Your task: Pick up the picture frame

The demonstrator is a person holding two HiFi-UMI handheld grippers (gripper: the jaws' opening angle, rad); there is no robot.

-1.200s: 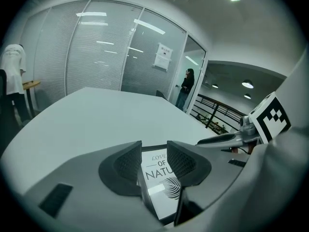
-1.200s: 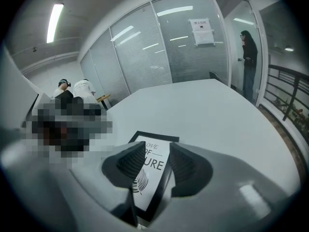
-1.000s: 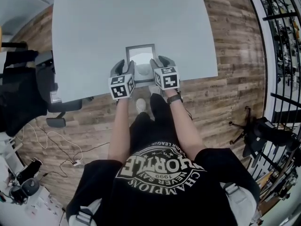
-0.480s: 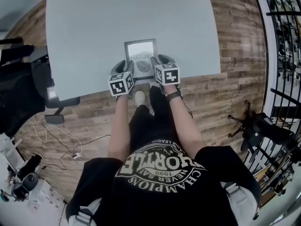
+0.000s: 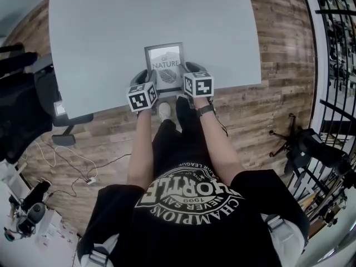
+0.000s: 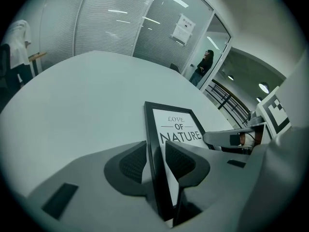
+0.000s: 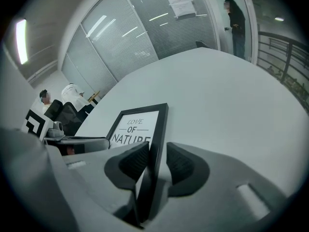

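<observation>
Closing around picture frame point(image 5: 164, 60) edges, left gripper point(image 6: 155, 151), right gripper point(image 7: 158, 151), not yet clamped, pale table point(image 5: 111, 38), glass-walled room point(image 7: 145, 37)

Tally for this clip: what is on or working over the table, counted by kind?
picture frame: 1
grippers: 2, the left gripper and the right gripper, each with its jaws closing and a side edge of the frame between them
total: 3
</observation>
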